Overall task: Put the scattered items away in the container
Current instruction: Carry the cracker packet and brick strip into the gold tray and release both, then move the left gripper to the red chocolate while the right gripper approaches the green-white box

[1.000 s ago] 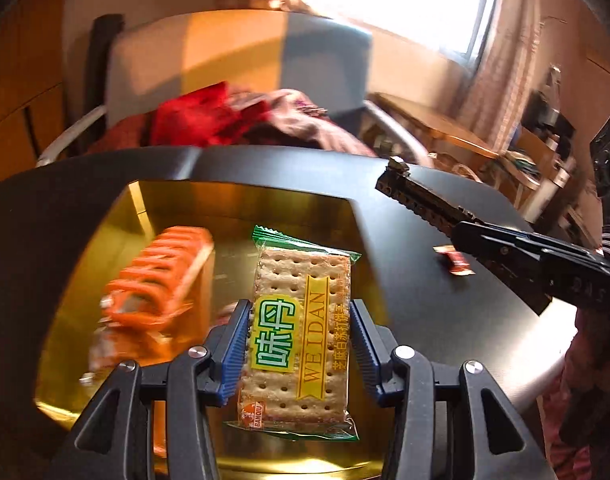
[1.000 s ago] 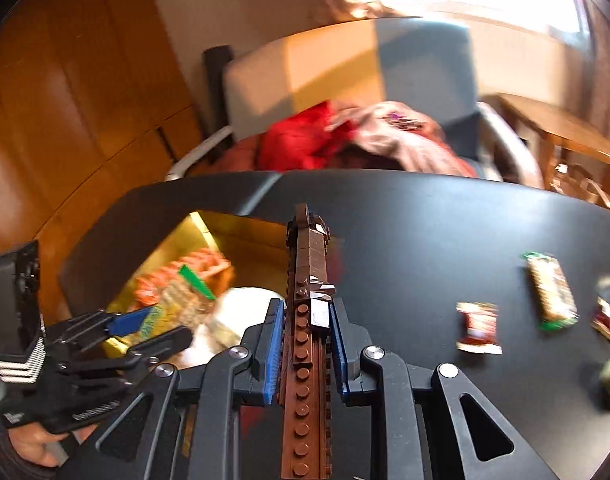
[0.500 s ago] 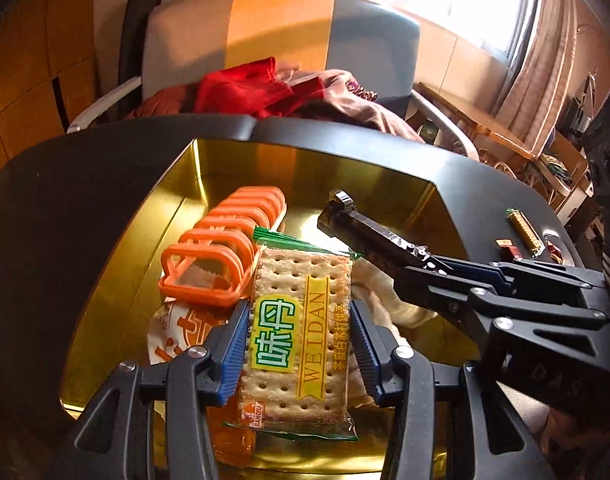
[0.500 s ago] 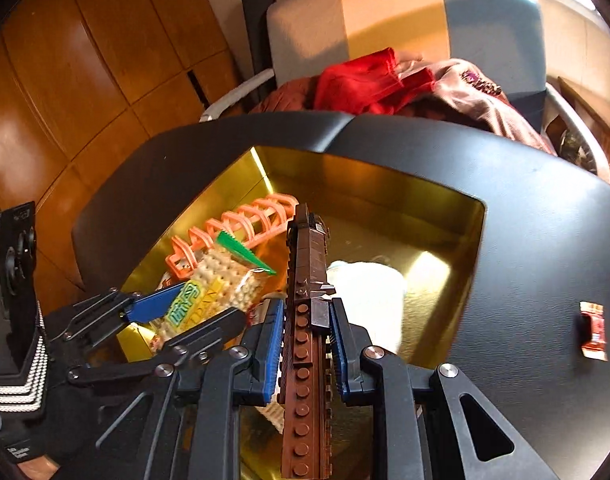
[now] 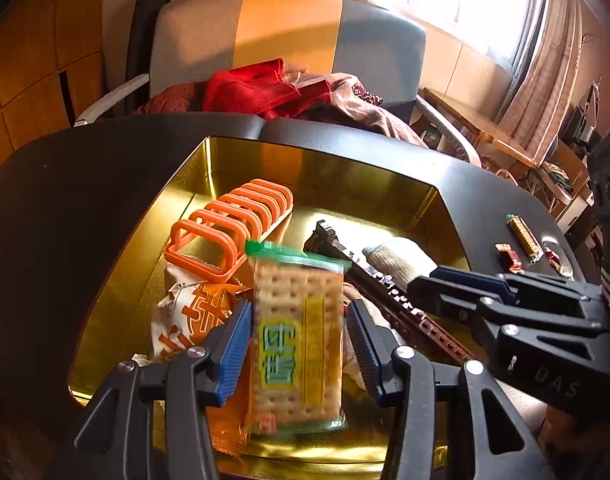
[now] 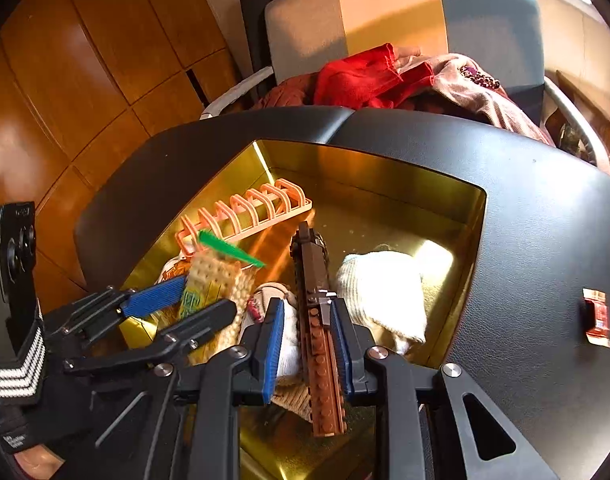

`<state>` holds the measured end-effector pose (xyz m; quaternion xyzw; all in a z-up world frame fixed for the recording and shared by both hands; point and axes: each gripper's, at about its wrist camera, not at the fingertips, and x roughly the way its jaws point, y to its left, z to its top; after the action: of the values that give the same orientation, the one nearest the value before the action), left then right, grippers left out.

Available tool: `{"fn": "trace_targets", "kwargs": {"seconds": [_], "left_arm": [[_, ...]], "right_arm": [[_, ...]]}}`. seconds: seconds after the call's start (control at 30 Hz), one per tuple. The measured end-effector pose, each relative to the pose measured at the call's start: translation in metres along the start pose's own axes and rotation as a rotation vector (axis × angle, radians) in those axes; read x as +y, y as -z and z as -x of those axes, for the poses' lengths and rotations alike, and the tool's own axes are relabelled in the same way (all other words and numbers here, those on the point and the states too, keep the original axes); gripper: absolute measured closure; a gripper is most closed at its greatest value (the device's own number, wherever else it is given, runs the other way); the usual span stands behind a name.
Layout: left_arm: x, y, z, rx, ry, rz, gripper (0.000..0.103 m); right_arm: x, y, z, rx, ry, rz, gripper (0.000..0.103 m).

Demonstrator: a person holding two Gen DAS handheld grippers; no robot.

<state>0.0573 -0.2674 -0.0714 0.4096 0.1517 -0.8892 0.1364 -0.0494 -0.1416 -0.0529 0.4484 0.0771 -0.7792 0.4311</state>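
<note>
Cracker packet (image 5: 297,332) is hanging upright and blurred between the pads of the left gripper (image 5: 299,308), over the near end of the gold box (image 5: 345,176). The left jaws are opening: a narrow gap is showing on each side of the packet, so the blue pads are not pressing on it. Its green top seam is pointing toward the far wall of the box.

Inside the box an orange rack (image 5: 229,220) is lying along the left wall, with an orange and white snack bag (image 5: 189,312) just in front of it and partly under the packet. A white sock (image 5: 401,260) is lying on the right side of the box floor.

The right gripper (image 6: 307,304) is reaching into the box from the right, beside the left one. A brown brick bar (image 6: 321,352) is lying lengthwise between its fingers, its far end pointing down into the box between the rack and the sock. The right jaws are starting to part: the bar is sitting against the right pad, while a clear gap is showing at the left pad.

Outside the box, on the black table (image 5: 65,200), a red sweet (image 5: 509,256) and a green-edged snack bar (image 5: 525,234) are lying near each other, well apart from the box. Behind the table a chair (image 5: 289,28) is holding a red cloth (image 5: 265,88).
</note>
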Motion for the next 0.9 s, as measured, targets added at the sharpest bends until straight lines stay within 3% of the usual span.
{"fn": "trace_targets", "kwargs": {"seconds": [0.43,0.67,0.9], "left_arm": [[-0.018,0.001,0.027,-0.036,0.012,-0.021,0.047],[-0.064,0.002,0.04,-0.041,0.098,-0.09,0.045],[-0.133,0.012,0.032,0.019,0.19,-0.234,0.043]], "right_arm": [[-0.022,0.029,0.042,-0.071,0.019,-0.083,0.077],[-0.084,0.076,0.082,-0.105,0.092,-0.248,0.075],[-0.163,0.138,0.134,-0.141,0.246,-0.432,0.068]]}}
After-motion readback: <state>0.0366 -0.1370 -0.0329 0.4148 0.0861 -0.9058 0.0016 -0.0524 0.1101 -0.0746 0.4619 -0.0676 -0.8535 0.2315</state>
